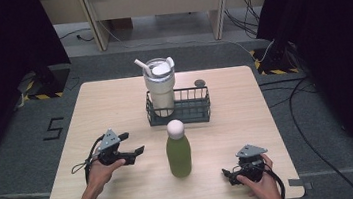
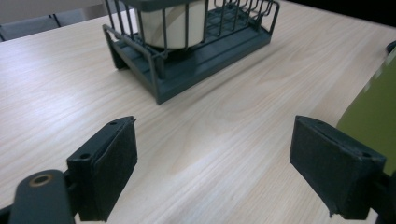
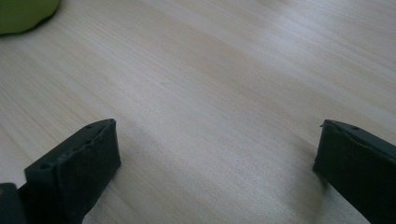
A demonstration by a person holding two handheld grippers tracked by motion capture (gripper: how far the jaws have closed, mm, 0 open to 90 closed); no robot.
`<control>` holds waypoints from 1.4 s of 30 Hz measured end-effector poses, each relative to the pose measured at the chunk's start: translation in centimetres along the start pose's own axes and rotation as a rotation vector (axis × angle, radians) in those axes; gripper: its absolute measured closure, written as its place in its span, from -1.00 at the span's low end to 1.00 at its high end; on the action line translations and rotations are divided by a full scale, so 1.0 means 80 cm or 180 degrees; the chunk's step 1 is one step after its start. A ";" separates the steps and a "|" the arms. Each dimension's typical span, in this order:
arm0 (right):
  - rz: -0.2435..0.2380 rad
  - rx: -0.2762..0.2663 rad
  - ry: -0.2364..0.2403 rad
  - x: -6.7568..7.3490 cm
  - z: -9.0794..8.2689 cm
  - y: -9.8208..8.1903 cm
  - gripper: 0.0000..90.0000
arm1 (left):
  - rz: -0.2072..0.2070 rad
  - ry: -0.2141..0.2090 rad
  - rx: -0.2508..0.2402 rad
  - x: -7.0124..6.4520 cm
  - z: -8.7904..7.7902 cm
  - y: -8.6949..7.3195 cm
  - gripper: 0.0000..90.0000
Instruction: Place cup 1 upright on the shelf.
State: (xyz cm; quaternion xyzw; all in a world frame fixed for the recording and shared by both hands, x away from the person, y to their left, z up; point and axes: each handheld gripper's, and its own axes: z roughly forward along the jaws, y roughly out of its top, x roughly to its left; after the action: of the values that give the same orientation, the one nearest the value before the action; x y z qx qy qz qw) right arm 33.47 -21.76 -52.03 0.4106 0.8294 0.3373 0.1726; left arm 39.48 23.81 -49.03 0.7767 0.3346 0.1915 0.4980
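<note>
Resting near the worktop's [image 1: 113, 94] near right corner, the right gripper [image 1: 228, 175] has its fingers [image 3: 79, 168] spread wide with nothing between them, pointed toward the left edge; in the right gripper view they lie low over bare wood, with a sliver of green at the far corner. The left gripper [image 1: 132, 144], a little farther in and toward the left edge, is likewise wide open and empty. The bottle [image 1: 178, 151], green with a white cap, stands upright mid-worktop between the two grippers, its long axis vertical. In the left gripper view the bottle [image 2: 373, 109] sits just behind the right-hand finger [image 2: 334, 165], so the left gripper looks nearer and need only swing slightly sideways to straddle it. Beyond, toward the far edge, a wire basket [image 1: 195, 108] holds a cream tumbler [image 1: 160, 85] with a straw.
</note>
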 end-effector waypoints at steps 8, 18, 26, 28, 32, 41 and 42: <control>-0.0001 0.0000 0.0000 0.000 0.000 0.000 -0.99 | -0.0030 0.0076 0.0049 -0.001 -0.016 -0.018 -0.67; 0.0000 0.0000 0.0000 0.000 0.000 0.000 -0.99 | -0.0061 0.0079 0.0176 -0.007 -0.032 -0.039 -0.67; -0.0001 0.0000 0.0000 0.000 0.000 0.000 -0.99 | -0.0061 0.0080 0.0260 -0.011 -0.039 -0.050 -0.67; -0.0001 0.0000 0.0000 0.000 0.000 0.000 -0.99 | -0.0045 0.0091 0.0294 -0.012 -0.041 -0.053 -0.67; -0.0001 -0.0001 0.0000 0.000 0.000 0.000 -0.99 | -0.0052 0.0103 0.0366 -0.014 -0.046 -0.060 -0.67; -0.0001 0.0000 0.0000 0.000 0.000 0.000 -0.99 | 0.0007 0.0141 0.0531 -0.021 -0.055 -0.071 -0.67; -0.0001 0.0000 -0.0001 0.000 0.000 0.000 -0.99 | 0.0009 0.0139 0.0541 -0.021 -0.056 -0.072 -0.67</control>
State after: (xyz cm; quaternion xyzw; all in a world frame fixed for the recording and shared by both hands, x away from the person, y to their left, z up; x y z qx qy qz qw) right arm 33.47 -21.76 -52.03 0.4104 0.8294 0.3372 0.1728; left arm 33.58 27.08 -52.21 0.8123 0.3594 0.1800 0.4227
